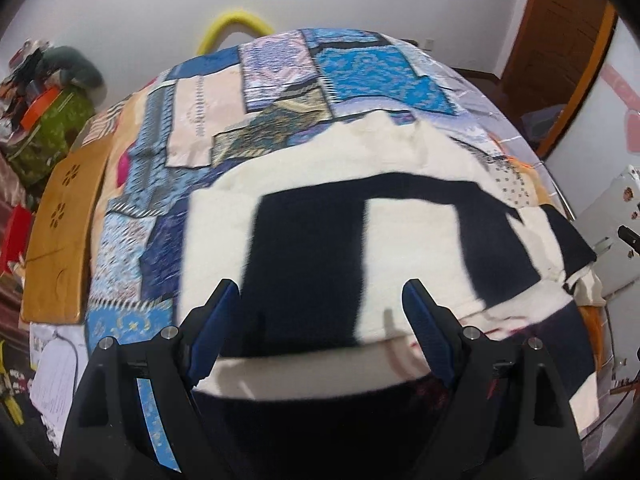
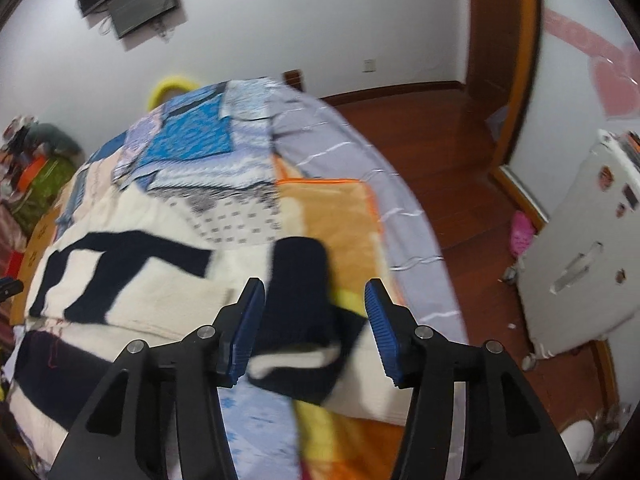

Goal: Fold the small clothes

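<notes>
The cream-and-navy garment (image 1: 400, 248) lay spread flat on the bed (image 1: 280, 80), reaching the bed's near edge and covering most of its near half, its broad navy bands forming a blocky shape on the cream ground. The left hand-held gripper (image 1: 320, 312) hung above the garment's near portion with its blue-padded jaws standing wide apart; the cloth lay below and between them, but neither pad pressed on it and it held nothing. In the right wrist view the same garment sat toward the bed's left side, and a smaller dark navy piece (image 2: 298, 280), with a cream strip showing at its near end, lay close to the bed's near right corner, over the orange and yellow blanket (image 2: 340, 208). The right hand-held gripper (image 2: 314, 312) stood over this piece with its jaws partly open; the navy cloth showed between the pads, just beside the left one (motion blur made actual contact impossible to judge), and the right pad was clear of it, so nothing was gripped. The patchwork quilt (image 1: 352, 76) covered the far end of the bed. No brand, label or readable writing showed on the garment or either hand-held gripper.
</notes>
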Tool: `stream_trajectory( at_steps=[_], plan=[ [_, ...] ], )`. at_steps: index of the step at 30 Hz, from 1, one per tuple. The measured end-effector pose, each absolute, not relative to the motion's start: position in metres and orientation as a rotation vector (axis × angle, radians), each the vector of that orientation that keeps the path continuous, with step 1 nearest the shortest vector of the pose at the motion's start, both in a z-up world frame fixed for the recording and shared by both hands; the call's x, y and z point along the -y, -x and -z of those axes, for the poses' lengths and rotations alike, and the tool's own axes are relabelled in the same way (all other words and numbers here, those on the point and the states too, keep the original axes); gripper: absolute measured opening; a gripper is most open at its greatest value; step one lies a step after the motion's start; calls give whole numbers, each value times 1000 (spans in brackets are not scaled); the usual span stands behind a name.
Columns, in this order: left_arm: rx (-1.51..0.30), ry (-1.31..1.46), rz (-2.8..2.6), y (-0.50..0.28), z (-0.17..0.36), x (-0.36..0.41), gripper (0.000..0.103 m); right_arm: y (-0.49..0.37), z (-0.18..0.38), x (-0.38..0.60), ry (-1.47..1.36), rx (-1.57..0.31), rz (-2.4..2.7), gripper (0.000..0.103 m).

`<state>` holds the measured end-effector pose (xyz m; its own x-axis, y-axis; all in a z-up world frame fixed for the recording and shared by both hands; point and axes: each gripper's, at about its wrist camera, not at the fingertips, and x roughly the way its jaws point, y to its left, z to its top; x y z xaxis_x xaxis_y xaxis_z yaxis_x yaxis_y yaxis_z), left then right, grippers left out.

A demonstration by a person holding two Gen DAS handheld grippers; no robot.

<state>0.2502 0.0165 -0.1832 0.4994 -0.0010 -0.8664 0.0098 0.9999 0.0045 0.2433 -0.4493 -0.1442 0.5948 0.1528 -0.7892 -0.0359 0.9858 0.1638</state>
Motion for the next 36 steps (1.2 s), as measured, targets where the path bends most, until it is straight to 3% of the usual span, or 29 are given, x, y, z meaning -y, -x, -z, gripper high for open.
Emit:
stream_trajectory(
  at_steps=[19, 27, 29, 33, 36],
  plan=[
    [-1179, -71, 68, -285, 229, 43, 84, -215, 255, 534, -396, -1187, 54, 49],
    [-1197, -97, 58, -285, 240, 49, 84, -214, 261, 528, -394, -1169, 41, 51],
    [-1197, -96, 58, -284, 241, 50, 84, -215, 262, 526, -374, -1165, 37, 49],
    [-1194, -96, 61, -283, 240, 50, 84, -215, 261, 525, -383, -1147, 23, 27],
    [-1192, -93, 65, -281, 239, 49, 84, -216, 255, 522, -404, -1138, -19, 18]
  ],
)
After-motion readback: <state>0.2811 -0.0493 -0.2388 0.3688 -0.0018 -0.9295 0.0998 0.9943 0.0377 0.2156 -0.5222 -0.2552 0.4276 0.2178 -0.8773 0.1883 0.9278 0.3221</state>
